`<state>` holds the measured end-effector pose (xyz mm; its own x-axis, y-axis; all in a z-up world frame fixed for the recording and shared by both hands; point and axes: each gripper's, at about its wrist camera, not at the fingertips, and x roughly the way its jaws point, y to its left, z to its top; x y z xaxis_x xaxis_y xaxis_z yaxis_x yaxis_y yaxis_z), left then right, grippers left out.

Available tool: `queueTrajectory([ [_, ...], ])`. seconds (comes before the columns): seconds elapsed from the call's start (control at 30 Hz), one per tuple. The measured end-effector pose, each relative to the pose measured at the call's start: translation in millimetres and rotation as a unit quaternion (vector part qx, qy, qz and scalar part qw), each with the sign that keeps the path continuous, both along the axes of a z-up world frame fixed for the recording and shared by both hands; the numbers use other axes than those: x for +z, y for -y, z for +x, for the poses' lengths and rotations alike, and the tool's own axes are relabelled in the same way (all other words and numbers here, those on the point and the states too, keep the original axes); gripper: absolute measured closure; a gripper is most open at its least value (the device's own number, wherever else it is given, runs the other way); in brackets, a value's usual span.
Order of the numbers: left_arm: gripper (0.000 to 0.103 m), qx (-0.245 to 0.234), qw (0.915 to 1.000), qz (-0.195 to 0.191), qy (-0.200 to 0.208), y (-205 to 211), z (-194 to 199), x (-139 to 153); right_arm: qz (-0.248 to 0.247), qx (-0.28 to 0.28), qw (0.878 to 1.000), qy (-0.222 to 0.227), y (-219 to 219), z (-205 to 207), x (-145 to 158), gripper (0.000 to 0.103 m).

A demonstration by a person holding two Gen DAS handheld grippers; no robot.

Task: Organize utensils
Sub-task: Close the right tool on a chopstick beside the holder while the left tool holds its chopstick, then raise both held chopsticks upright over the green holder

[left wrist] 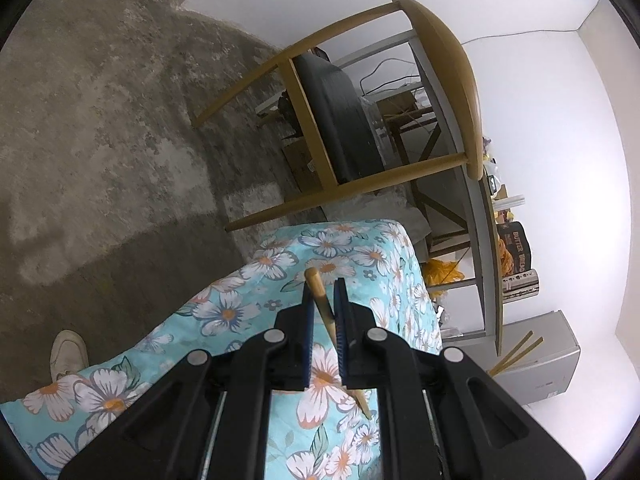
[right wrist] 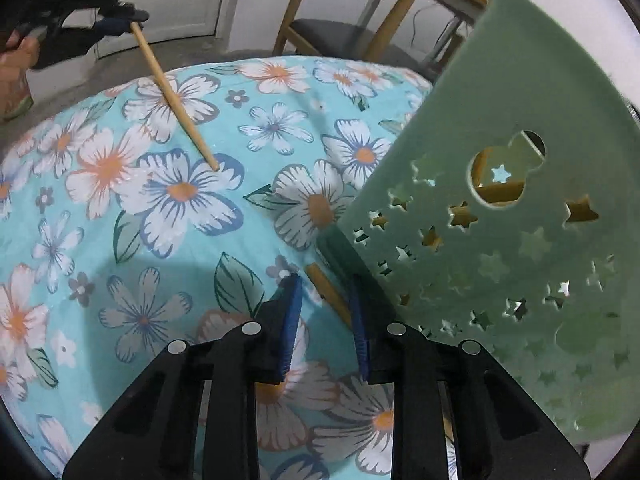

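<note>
- A surface (right wrist: 120, 240) is covered in a turquoise cloth printed with large white and orange flowers; it fills most of the right wrist view.
- The left tongs (left wrist: 325, 292), black with blue pads, are clenched on a thin pale wooden chopstick (left wrist: 320, 292) that runs slantwise between the pads.
- In the right wrist view, the same left tongs (right wrist: 128, 20) appear at the top left, with the chopstick (right wrist: 176, 96) angling down so its tip touches or nearly touches the cloth.
- The right tongs (right wrist: 325, 304), also black with blue pads, hold their pads partly apart around a second wooden chopstick (right wrist: 328, 292); I cannot tell whether the pads press on it.
- A pale green plastic utensil holder (right wrist: 520, 240), pierced with star-shaped holes and one larger rounded opening, stands tilted just to the right of the right tongs, with wooden pieces visible through its holes.
- Beyond the surface stands a light wooden chair with a dark padded seat (left wrist: 440, 80).
- The floor (left wrist: 100, 100) is mottled grey concrete, and the walls (left wrist: 560, 160) are plain white.
- A grey shelf unit (left wrist: 484, 240) holds packets and a dark bag.
- A white shoe (left wrist: 68, 354) shows at the cloth's edge.
</note>
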<state>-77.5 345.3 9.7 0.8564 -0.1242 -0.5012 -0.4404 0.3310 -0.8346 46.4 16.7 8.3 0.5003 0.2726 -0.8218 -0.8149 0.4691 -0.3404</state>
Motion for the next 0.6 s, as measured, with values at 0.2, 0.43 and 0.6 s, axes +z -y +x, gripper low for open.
queueTrajectory([
  [0.2, 0.094, 0.001, 0.9999, -0.011, -0.001, 0.2, -0.5, -3.0, -0.015, -0.025, 0.999, -0.029, -7.7, 6.0, 0.5, 0.088],
  [0.43, 0.094, -0.003, 0.9999, -0.015, 0.001, 1.5, 0.8, -3.4, -0.065, -0.008, 0.997, -0.038, -28.7, 14.1, -2.5, 0.084],
  [0.6, 0.094, -0.005, 0.9997, -0.022, -0.001, 3.5, 3.1, -5.2, -0.12, 0.034, 0.992, 0.001, -50.8, 5.8, -9.5, 0.084],
])
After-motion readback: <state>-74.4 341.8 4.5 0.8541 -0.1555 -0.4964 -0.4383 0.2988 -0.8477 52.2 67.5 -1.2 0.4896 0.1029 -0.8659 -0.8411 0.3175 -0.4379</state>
